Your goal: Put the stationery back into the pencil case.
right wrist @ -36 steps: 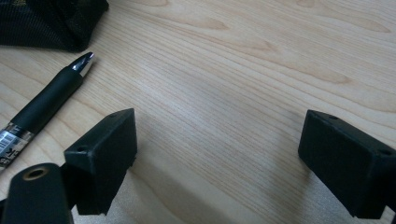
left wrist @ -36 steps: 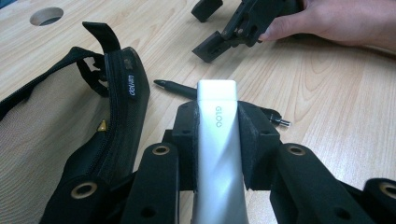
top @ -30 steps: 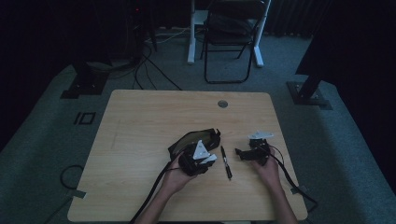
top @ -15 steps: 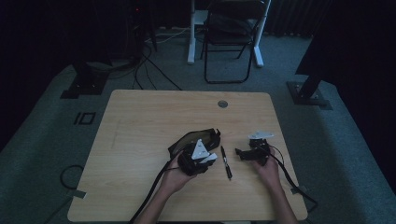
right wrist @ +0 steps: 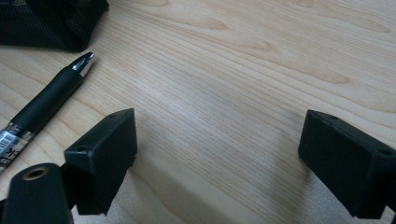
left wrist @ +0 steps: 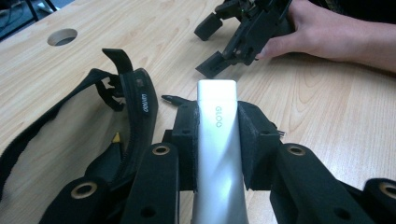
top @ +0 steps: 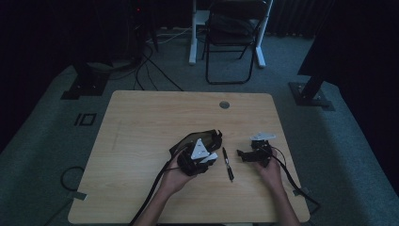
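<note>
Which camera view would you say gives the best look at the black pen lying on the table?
The right gripper view: the pen lies close, its silver tip and label sharp. The high view shows the pen whole but tiny, between the grippers. The left gripper view shows perhaps its tip.

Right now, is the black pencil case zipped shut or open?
Open: the black pencil case shows its zipper edge parted beside the left tool, and a pencil tip peeks out from inside.

The table (left wrist: 327, 107) is pale wood with a smooth, matt grain. The glue stick (left wrist: 217, 154) looks like satin silver plastic. The pouch (left wrist: 135, 107) is black woven cloth. The pen (right wrist: 42, 107) has a matt black grip and glossy metal tip.
</note>
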